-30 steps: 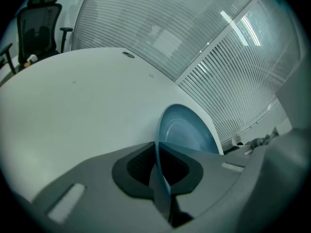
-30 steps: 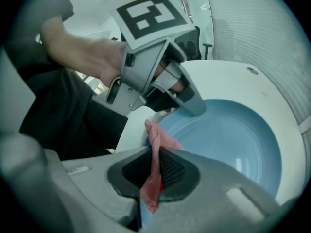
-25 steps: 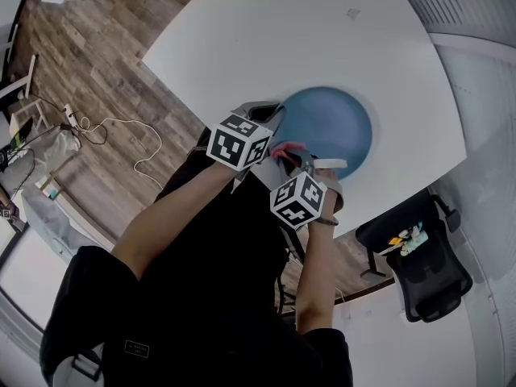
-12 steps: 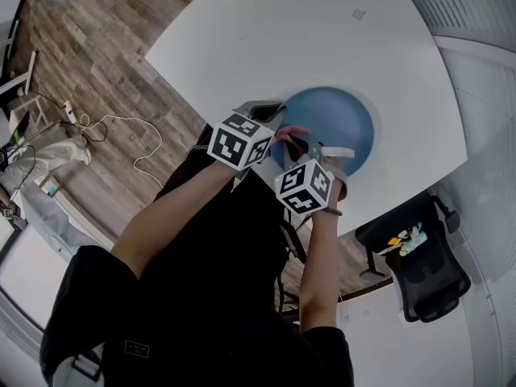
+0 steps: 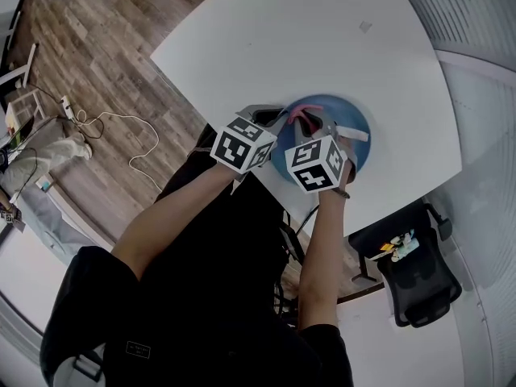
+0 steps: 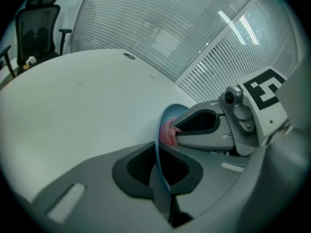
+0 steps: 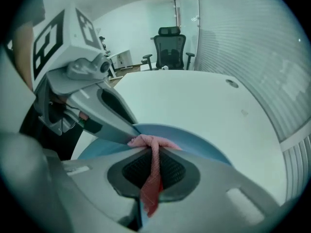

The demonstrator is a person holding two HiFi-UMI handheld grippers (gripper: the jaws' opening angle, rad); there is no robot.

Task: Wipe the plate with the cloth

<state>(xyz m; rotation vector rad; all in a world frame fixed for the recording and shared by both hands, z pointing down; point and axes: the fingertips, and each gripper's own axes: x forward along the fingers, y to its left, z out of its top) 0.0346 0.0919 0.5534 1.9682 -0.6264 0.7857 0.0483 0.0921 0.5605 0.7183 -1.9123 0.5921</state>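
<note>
A blue plate (image 5: 359,147) lies on the white table (image 5: 322,47), near its front edge. My left gripper (image 5: 276,119) is shut on the plate's near-left rim, and in the left gripper view the rim (image 6: 157,130) runs edge-on between the pads of the left gripper (image 6: 158,165). My right gripper (image 5: 311,126) is shut on a pink cloth (image 5: 304,119) and presses it on the plate's face, close beside the left gripper. In the right gripper view the cloth (image 7: 152,166) hangs between the pads, with the plate (image 7: 197,141) just beyond.
A black office chair (image 5: 413,279) stands at the right by the table's front edge. A white cable (image 5: 121,127) trails over the wooden floor at the left. A second chair (image 7: 170,45) stands beyond the table's far end.
My right gripper has slid the cloth over the plate, from the near rim up toward the far side, close to the left gripper. The left gripper has kept its hold in place.
</note>
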